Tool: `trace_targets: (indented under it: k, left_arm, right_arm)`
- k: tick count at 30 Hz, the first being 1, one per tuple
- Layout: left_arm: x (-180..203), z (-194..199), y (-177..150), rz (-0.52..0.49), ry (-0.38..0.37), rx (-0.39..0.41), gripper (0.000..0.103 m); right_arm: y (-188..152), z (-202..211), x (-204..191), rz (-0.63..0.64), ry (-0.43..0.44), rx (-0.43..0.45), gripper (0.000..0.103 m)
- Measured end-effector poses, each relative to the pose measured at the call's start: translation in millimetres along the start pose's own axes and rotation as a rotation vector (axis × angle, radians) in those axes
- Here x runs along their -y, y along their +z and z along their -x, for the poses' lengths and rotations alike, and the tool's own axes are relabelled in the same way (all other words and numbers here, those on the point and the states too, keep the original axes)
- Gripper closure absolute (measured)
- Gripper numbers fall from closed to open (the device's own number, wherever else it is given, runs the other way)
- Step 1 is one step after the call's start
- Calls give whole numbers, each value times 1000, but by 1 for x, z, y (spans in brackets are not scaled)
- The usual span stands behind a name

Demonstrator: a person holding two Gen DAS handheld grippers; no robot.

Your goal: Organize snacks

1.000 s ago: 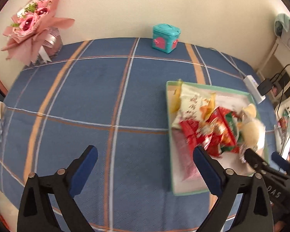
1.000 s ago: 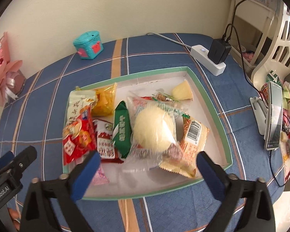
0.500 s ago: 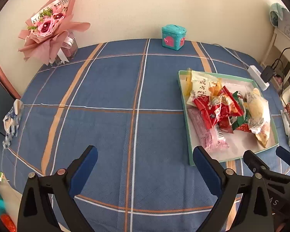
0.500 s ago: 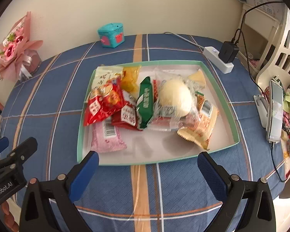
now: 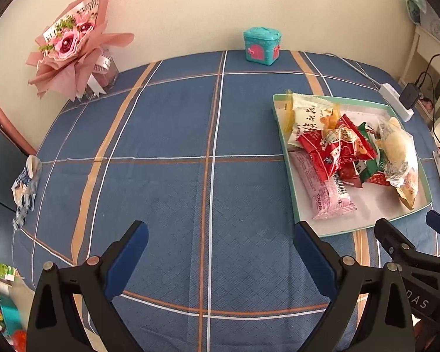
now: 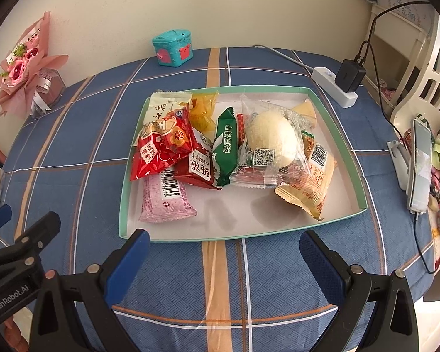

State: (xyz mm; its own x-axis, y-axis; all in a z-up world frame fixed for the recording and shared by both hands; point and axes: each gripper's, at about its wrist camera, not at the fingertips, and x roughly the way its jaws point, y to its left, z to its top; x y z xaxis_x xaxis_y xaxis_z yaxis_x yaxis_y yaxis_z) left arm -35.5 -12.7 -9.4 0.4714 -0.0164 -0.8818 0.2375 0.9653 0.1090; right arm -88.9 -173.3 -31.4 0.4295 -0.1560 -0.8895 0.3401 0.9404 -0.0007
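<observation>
Green-rimmed tray (image 6: 334,123) holds all snacks in one heap: red packet (image 6: 164,143), green packet (image 6: 227,146), bun bag (image 6: 271,140), pink packet (image 6: 164,199) lying lengthwise toward tray's near edge. Right gripper (image 6: 223,252) wide, empty, just short of that edge, nearer. Left gripper (image 5: 220,243) wide, empty, left of tray.

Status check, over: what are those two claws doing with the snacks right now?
Left claw and right claw open, empty. Snacks piled in tray, untouched. Nothing in the way.
</observation>
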Motion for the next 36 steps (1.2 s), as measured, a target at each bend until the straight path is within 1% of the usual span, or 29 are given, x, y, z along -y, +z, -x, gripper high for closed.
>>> trace_targets:
  k: [5,26,29,31,33,34,36]
  left_arm:
    - [-4,-1,0,20,-2,-6,4]
    - [-4,-3,0,18,7,-19,4]
    - [-5,-3,0,24,13,-20,4]
    - [-5,-3,-1,21,32,-24,4]
    - [-4,1,-2,17,43,-5,4]
    - [-5,4,-2,19,42,14,4]
    - [-6,6,-1,21,38,27,4]
  right_arm:
    - [0,-1,-2,8,1,-1,0]
    - [0,-2,-5,11,-1,-1,0]
    - [0,-2,-5,10,-2,-2,0]
    - [0,-2,-5,10,-2,-2,0]
    - [0,-2,-6,11,-2,-2,0]
    - [0,-2,-6,11,-2,-2,0]
    - [0,-2,-6,10,-3,-2,0]
